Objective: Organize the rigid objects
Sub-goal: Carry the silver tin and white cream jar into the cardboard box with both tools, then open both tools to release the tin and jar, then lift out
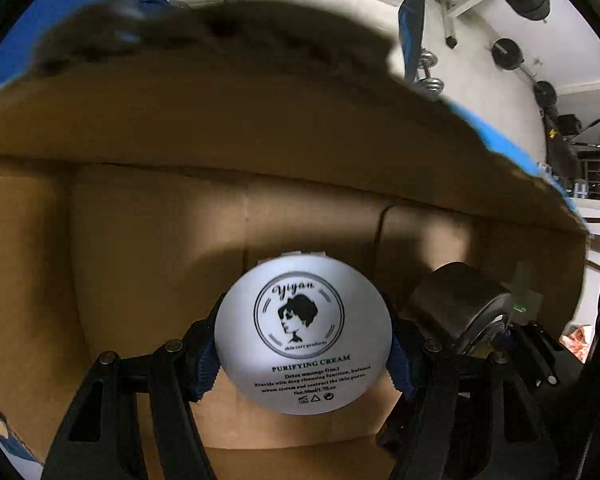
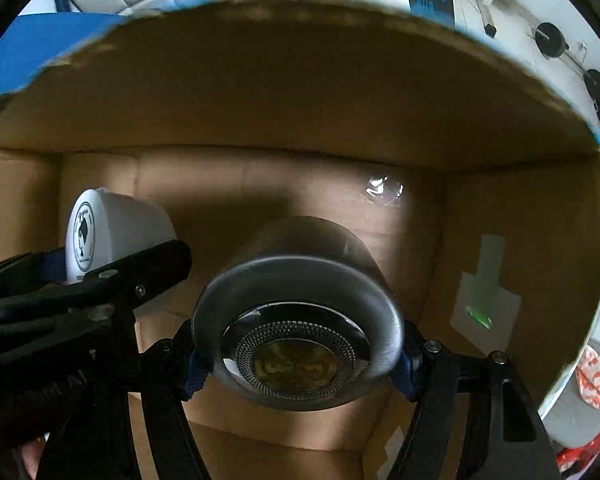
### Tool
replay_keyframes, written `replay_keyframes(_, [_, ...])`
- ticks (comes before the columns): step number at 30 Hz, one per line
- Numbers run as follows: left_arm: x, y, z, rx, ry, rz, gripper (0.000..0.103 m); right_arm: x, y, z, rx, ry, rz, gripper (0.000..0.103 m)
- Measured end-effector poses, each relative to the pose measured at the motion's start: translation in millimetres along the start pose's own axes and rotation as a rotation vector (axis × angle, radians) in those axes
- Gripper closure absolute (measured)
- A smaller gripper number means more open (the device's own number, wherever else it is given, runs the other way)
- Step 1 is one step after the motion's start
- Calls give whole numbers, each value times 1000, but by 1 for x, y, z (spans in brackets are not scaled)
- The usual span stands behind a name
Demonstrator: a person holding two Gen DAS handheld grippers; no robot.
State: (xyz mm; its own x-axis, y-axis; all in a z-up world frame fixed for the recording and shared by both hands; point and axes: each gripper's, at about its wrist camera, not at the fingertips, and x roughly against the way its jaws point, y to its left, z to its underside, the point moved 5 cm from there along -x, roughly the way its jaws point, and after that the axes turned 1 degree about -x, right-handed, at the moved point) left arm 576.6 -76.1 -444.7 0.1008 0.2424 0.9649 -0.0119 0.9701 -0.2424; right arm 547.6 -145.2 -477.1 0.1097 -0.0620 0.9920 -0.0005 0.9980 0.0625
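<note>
Placement step: left gripper (image 1: 303,344) clamps the jar (image 1: 303,334), right gripper (image 2: 300,354) clamps the tin (image 2: 298,332), both over the box (image 2: 300,92) ahead. Next: lower each, then release.

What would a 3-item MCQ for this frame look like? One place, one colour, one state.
1. Where are both grippers working?
A. inside a cardboard box
B. over a sink
C. on a shelf

2. What colour is the cream jar?
A. red
B. white
C. green

3. What state is the right gripper in?
A. open, holding nothing
B. out of view
C. shut on the dark metal jar

Key: 1 A, brown box walls fill both views. 2 B, white with black print, held in the left gripper. 3 C, pads clamp its sides.
</note>
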Motion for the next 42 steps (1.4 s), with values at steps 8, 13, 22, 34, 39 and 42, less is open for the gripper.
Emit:
replay_keyframes(8, [0,1,9,5,24,-32,32,-12,0,-10,22,41,13,29])
replay_keyframes(13, [14,3,16,13,19,-55,24,-6,-1,-9,19,51,1,26])
replay_keyframes(22, [63,11,59,10,-88,-100,1,27,5,26,-8,-25,-54,3])
replay_keyframes(34, [128,25,143,-43,-331,-198,0,89,9,88,-33,-216,-8,0])
replay_keyframes(39, [148,13,169,-61,-425,-235,0,113,5,144,-21,-308,3,0])
replay_keyframes(42, [163,10,187,-65,-471,-239,0,138,6,168,-26,-362,10,0])
